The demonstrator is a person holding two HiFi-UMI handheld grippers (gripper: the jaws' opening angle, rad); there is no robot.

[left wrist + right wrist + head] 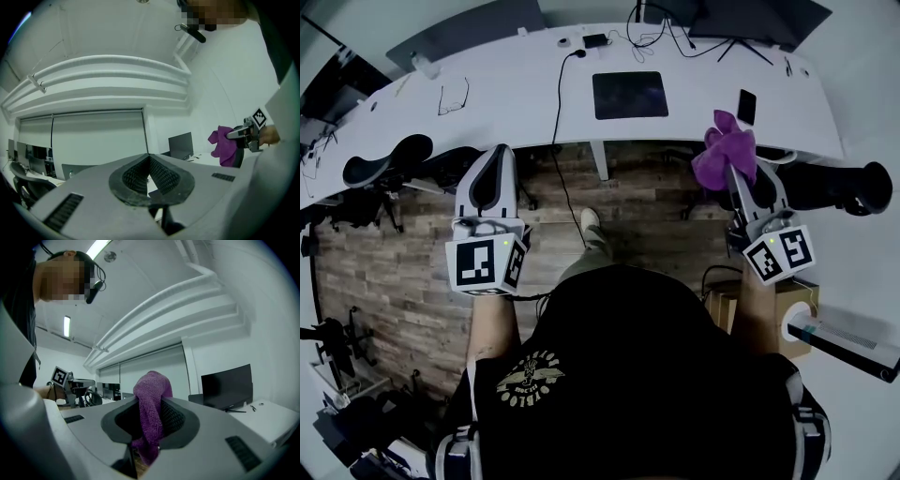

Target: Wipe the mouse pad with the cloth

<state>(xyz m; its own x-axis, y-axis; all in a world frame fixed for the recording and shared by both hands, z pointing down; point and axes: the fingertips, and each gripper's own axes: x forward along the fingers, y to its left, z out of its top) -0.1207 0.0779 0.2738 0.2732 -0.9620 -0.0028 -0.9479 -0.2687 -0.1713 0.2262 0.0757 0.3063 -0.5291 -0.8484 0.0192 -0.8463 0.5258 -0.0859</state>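
A dark square mouse pad lies on the white desk ahead of me. My right gripper is shut on a purple cloth, held up in front of the desk's near edge. In the right gripper view the cloth hangs pinched between the jaws. My left gripper is raised at the left, short of the desk, its jaws closed together with nothing between them. The left gripper view also shows the purple cloth in the other gripper at the right.
On the desk lie glasses, a black phone, cables and a monitor stand at the back. Office chairs stand under the desk at the left and a chair at the right. A cardboard box sits by my right side.
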